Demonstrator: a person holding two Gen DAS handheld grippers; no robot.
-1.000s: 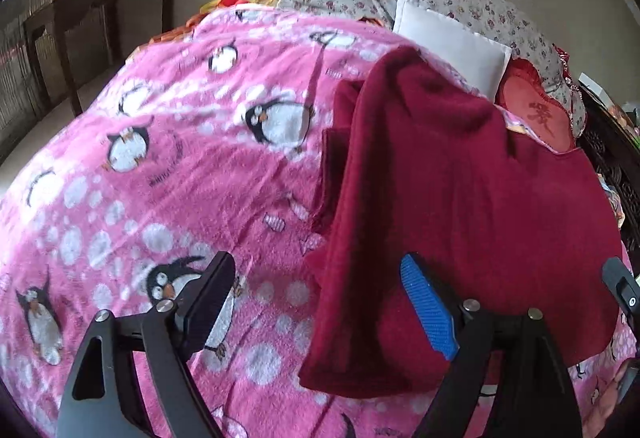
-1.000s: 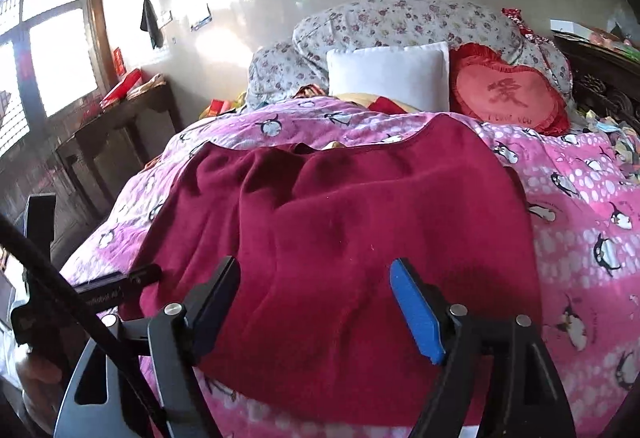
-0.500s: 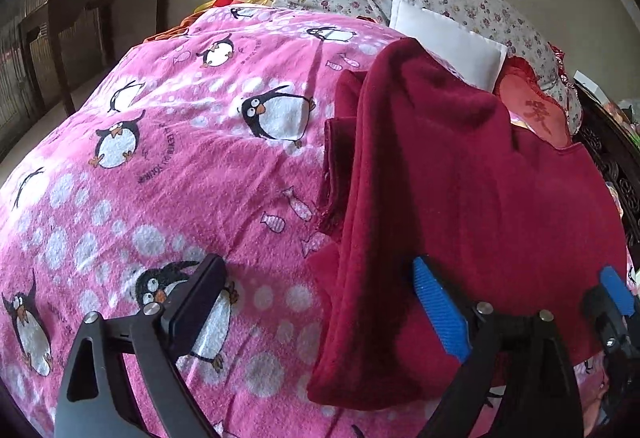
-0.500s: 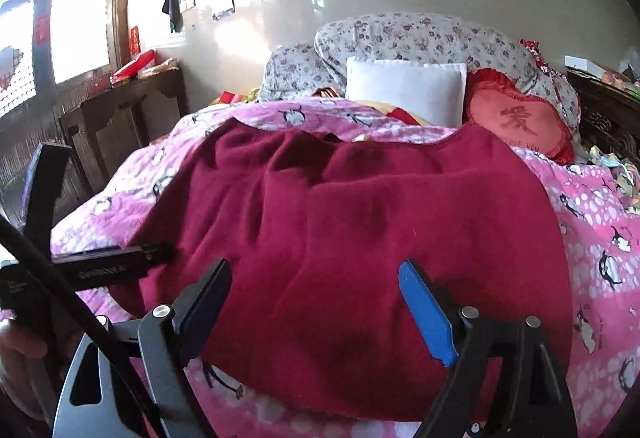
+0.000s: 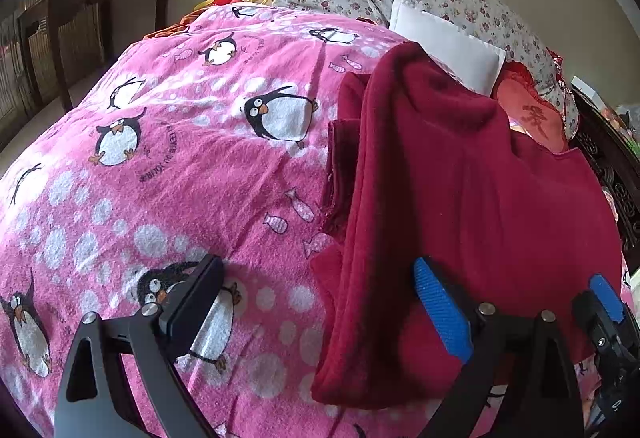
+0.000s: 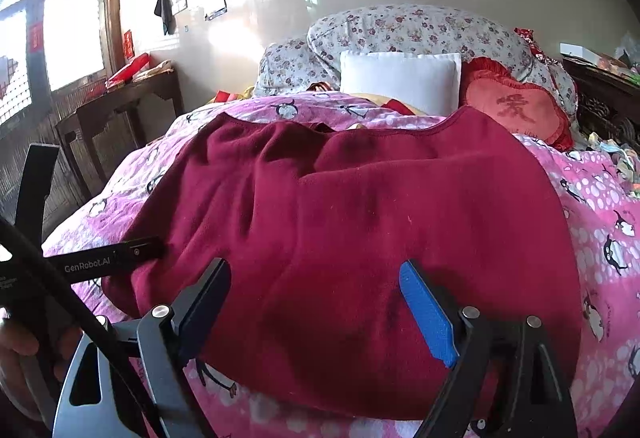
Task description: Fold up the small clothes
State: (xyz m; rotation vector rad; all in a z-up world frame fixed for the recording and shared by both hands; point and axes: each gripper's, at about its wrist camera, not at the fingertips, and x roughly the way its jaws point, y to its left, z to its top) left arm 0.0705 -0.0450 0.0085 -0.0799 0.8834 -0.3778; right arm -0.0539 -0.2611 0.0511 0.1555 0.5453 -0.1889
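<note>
Sweater (image 6: 360,222): maroon, spread on the bed's penguin blanket (image 5: 160,166), left side doubled inward. I hold left gripper (image 5: 316,302) and right gripper (image 6: 316,306) at its near hem, jaws wide, empty, ready to pinch.

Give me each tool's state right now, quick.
Left tool: open, holding nothing, over the near-left edge of the garment.
Right tool: open, holding nothing, over the garment's near edge.

left wrist view looks from the bed's foot-left corner toward the pillows; right wrist view faces them squarely; both closely share the maroon garment (image 5: 460,178).
</note>
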